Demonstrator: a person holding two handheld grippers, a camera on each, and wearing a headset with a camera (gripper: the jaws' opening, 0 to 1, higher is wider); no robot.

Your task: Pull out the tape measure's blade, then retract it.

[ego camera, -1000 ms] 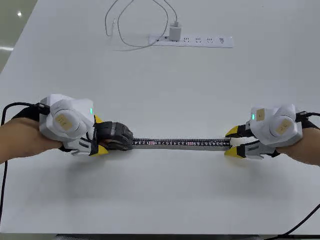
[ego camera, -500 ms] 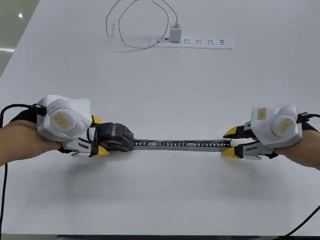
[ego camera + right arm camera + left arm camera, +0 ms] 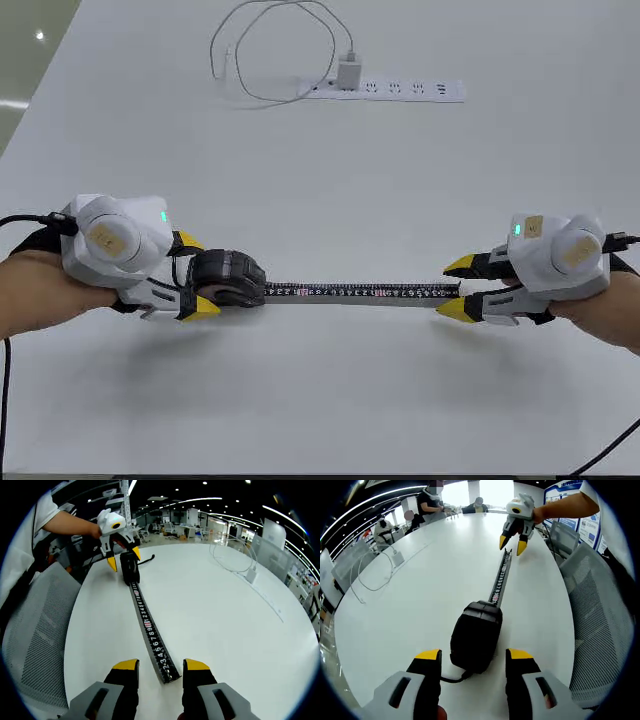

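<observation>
Tape measure (image 3: 228, 277) lies on the near table (image 3: 320, 150), blade (image 3: 355, 290) stretched right, your left gripper (image 3: 198, 273) open behind it and right gripper (image 3: 454, 287) open astride the blade's end, likely so it can retract.

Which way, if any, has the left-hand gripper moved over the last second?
Yes: the left gripper backed leftward, away from the power strip, opening off the tape measure case, which stayed put.

Black tape measure (image 3: 228, 277), black-numbered grey blade (image 3: 360, 290)
</observation>
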